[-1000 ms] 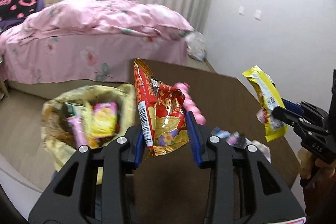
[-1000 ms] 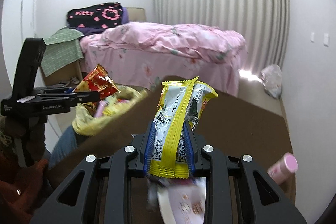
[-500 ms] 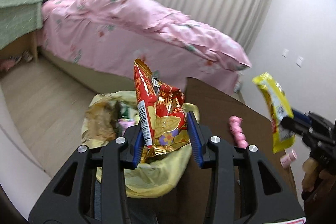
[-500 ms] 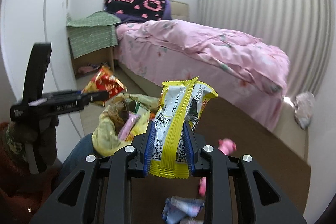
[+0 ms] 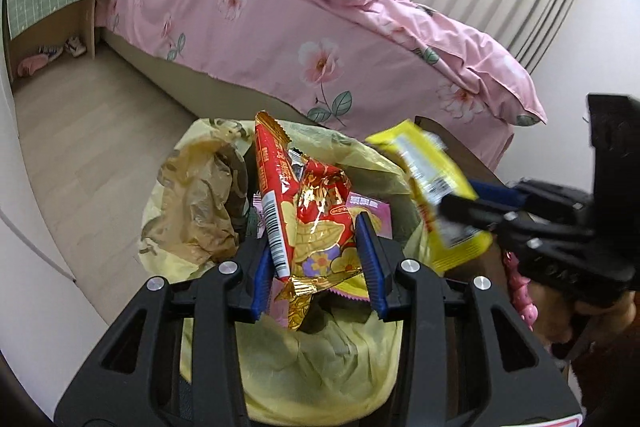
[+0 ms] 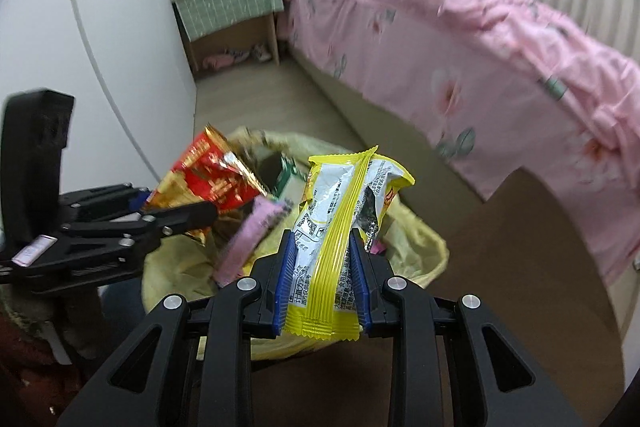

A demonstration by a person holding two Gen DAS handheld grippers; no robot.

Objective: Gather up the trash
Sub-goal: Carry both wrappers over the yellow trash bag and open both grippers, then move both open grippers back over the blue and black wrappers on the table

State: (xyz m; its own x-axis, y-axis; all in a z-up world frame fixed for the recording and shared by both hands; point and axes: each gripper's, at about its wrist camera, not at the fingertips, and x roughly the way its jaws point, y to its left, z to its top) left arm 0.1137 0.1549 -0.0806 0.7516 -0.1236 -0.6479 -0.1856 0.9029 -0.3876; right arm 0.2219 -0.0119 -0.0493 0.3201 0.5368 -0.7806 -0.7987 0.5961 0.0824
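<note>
both jaws clamped: left gripper point(image 5: 316, 259) holds red wrapper point(image 5: 308, 211), right gripper point(image 6: 322, 267) yellow wrapper point(image 6: 332, 227).

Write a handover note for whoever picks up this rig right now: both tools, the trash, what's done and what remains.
Left tool: shut on the red wrapper, held over the yellow bag.
Right tool: shut on the yellow wrapper, held at the bag's edge.
Done: both wrappers carried to the bag, which already holds other packets.
Left: release both into the bag. A pink item lies on the brown table; collect it if it is trash.
</note>
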